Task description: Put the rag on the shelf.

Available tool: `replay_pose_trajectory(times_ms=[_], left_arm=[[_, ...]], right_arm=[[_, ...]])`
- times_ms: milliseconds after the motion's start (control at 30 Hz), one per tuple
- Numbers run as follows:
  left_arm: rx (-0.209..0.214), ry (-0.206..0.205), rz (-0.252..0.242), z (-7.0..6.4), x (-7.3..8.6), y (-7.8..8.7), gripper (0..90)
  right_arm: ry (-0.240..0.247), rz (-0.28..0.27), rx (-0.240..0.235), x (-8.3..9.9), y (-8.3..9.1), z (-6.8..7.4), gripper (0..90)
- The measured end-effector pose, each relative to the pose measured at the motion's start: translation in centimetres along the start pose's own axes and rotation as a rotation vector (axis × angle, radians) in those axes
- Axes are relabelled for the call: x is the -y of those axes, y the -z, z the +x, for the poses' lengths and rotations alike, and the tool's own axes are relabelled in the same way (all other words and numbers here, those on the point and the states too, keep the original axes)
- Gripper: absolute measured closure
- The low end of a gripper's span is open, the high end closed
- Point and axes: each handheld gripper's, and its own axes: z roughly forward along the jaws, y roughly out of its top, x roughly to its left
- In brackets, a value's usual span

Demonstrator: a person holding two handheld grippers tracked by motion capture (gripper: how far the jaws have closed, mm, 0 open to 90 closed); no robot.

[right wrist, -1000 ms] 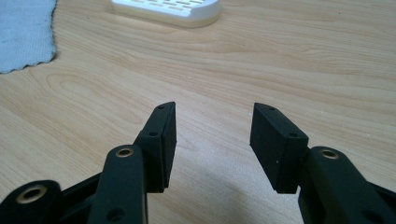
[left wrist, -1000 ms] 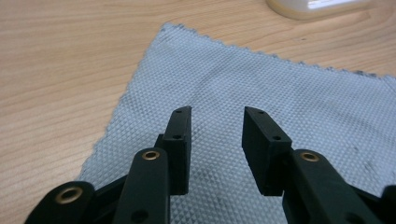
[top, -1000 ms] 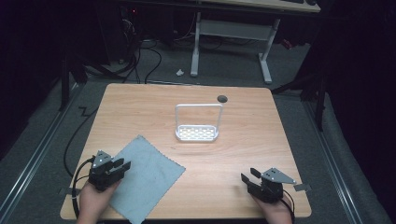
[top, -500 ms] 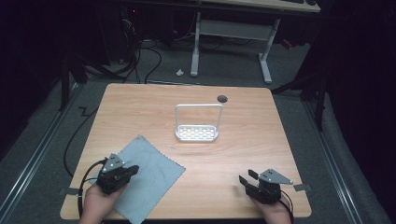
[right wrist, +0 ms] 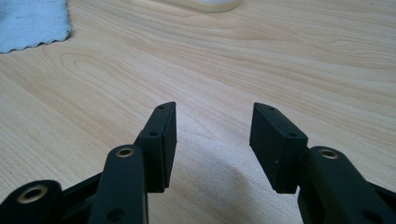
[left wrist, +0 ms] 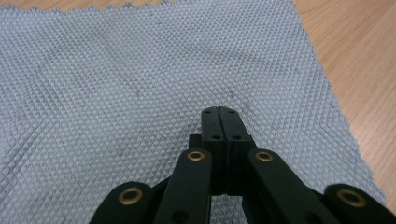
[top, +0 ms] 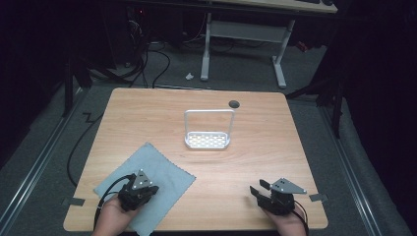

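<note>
A grey-blue waffle-textured cloth [top: 162, 167] lies flat on the front left of the wooden table [top: 265, 128]. My left gripper [top: 150, 189] hovers low over the cloth's near part. In the left gripper view its jaws [left wrist: 219, 113] are pressed together, with the cloth [left wrist: 116, 84] spread beneath them and no fold visibly pinched. My right gripper [top: 258, 187] is at the front right over bare wood. It stands open [right wrist: 212, 126] with nothing between its fingers, and a corner of the cloth [right wrist: 28, 23] lies far to its left.
A small white perforated tray with a tall wire handle [top: 207, 140] stands at the table's middle; its base edge [right wrist: 210, 4] is ahead of the right gripper. A dark round hole [top: 234, 103] sits near the far edge. Cables and desk legs lie beyond the table.
My left gripper has moved right from the cloth's left edge to over the cloth. The right gripper has barely shifted.
</note>
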Motion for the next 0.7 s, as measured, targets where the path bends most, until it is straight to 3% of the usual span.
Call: replay_pose_trajectory(times_ms=[267, 333, 367, 467, 500, 600, 700], left_arm=[[0.022, -0.056, -0.005, -3.1, -3.8, -3.5, 89.4], [0.04, -0.057, -0.018, -4.0, -4.7, -4.4, 89.3], [0.072, -0.042, -0.037, -4.6, -5.4, -5.3, 89.2], [0.085, -0.034, -0.045, -5.2, -5.9, -5.9, 88.7], [0.092, -0.024, -0.051, -5.3, -6.2, -6.0, 83.5], [0.1, -0.007, -0.066, -4.8, -6.1, -5.3, 82.1], [0.071, 0.014, -0.092, -3.5, -5.5, -3.1, 80.9]], right_arm=[[0.018, 0.008, -0.013, 0.0, -0.5, 0.2, 55.9], [0.018, 0.009, -0.012, 0.0, -0.5, 0.2, 56.0], [0.012, 0.009, -0.013, 0.1, -0.4, 0.3, 56.2], [0.012, 0.011, -0.012, 0.2, -0.4, 0.3, 56.3], [0.011, 0.009, -0.01, 0.2, -0.4, 0.2, 56.4], [0.005, 0.007, -0.009, 0.2, -0.3, 0.2, 56.6], [0.013, 0.004, -0.019, 0.2, -0.4, 0.2, 57.8]])
